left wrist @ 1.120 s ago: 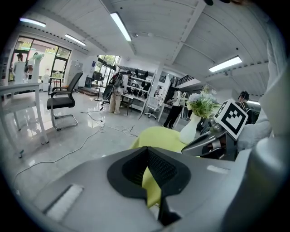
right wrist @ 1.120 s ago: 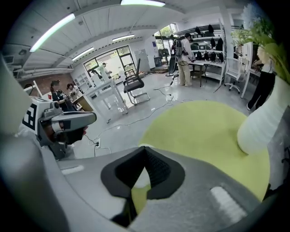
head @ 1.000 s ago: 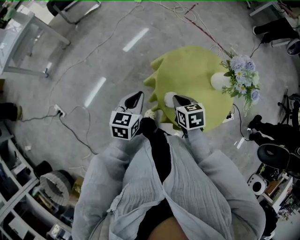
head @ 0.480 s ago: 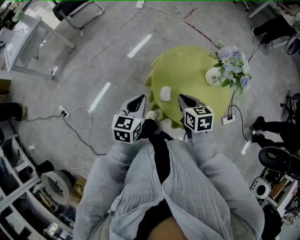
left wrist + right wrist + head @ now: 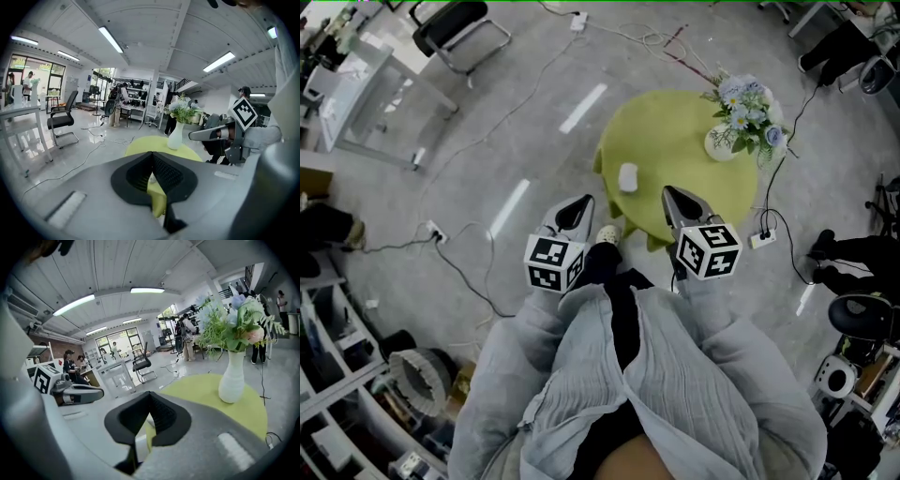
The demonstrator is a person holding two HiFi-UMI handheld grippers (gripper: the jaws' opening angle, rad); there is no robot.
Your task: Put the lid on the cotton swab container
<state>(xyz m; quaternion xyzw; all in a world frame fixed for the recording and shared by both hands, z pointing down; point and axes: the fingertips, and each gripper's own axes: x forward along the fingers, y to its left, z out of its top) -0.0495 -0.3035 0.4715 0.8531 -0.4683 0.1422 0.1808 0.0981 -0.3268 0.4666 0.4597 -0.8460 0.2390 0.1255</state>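
Grey-sleeved, holding left gripper (image 5: 573,212) and right gripper (image 5: 679,202) pressed together on nothing, near the green table (image 5: 675,127), apart from the white container (image 5: 627,177) and vase (image 5: 719,143)

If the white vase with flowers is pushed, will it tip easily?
Probably yes: the vase is slim and its bouquet spreads wide, so it looks top-heavy. It appears ceramic, so likely fragile. The tablecloth may slide under it.
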